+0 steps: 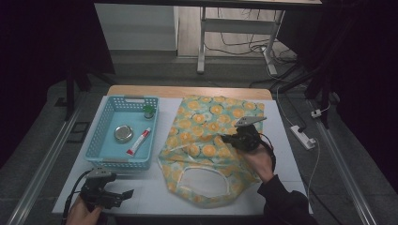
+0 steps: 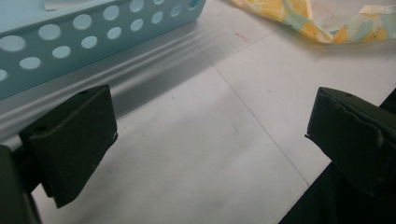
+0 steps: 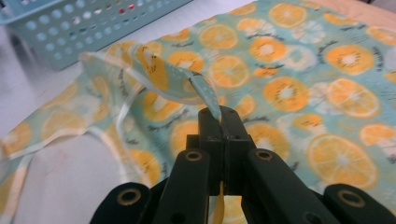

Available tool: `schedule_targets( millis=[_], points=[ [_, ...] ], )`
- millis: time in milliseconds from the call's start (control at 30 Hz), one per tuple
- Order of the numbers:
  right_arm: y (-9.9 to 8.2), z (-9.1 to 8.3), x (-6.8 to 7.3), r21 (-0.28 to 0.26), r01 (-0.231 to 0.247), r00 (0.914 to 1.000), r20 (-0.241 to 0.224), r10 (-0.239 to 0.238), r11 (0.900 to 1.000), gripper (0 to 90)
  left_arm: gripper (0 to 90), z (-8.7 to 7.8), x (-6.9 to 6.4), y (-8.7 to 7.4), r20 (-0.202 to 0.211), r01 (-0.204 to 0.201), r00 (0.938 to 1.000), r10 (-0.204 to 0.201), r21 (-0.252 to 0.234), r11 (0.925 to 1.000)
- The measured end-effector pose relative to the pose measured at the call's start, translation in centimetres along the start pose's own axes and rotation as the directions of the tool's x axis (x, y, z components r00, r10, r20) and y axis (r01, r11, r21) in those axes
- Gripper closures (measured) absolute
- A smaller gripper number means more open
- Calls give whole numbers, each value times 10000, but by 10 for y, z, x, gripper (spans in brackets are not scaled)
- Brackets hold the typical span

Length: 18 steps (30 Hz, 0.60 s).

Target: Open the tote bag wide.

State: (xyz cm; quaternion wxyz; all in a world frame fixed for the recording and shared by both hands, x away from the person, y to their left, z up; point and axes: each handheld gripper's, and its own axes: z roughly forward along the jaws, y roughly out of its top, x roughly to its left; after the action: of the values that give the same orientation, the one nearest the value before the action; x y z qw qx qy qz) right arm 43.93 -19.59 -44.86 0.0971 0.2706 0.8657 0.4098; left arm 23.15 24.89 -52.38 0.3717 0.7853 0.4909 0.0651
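Observation:
A cloth printed with orange slices (image 1: 206, 136) lies spread on the white table, with a round opening near its front end. My right gripper (image 1: 226, 138) is over the middle of the cloth. Its jaws are shut on a folded edge of the cloth (image 3: 187, 84), lifted just off the fabric below, and they meet at the tip (image 3: 220, 114). My left gripper (image 1: 126, 193) rests low at the table's front left, in front of the blue basket (image 1: 101, 122). It stands open (image 2: 210, 121) with bare table between its pads.
The blue perforated basket (image 2: 70, 32) holds a round metal tin (image 1: 123, 133), a white and red tube (image 1: 139, 141) and a small green-capped bottle (image 1: 149, 111). A power strip (image 1: 302, 136) lies on the floor at the right. Desk legs (image 1: 202, 47) stand behind the table.

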Motion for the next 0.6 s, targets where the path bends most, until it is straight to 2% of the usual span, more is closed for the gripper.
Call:
schedule_targets(
  millis=[267, 600],
  points=[
    [12, 2, -20, -322, -194, 9992, 340, 205, 9993, 894, 21, 0, 0, 0, 1, 1, 10000, -1, 13, 10000],
    [26, 9, -45, -791, -422, 9976, 510, 463, 9960, 894, 22, 0, 1, 0, 7, 23, 10000, -23, 9, 10000]
  ],
)
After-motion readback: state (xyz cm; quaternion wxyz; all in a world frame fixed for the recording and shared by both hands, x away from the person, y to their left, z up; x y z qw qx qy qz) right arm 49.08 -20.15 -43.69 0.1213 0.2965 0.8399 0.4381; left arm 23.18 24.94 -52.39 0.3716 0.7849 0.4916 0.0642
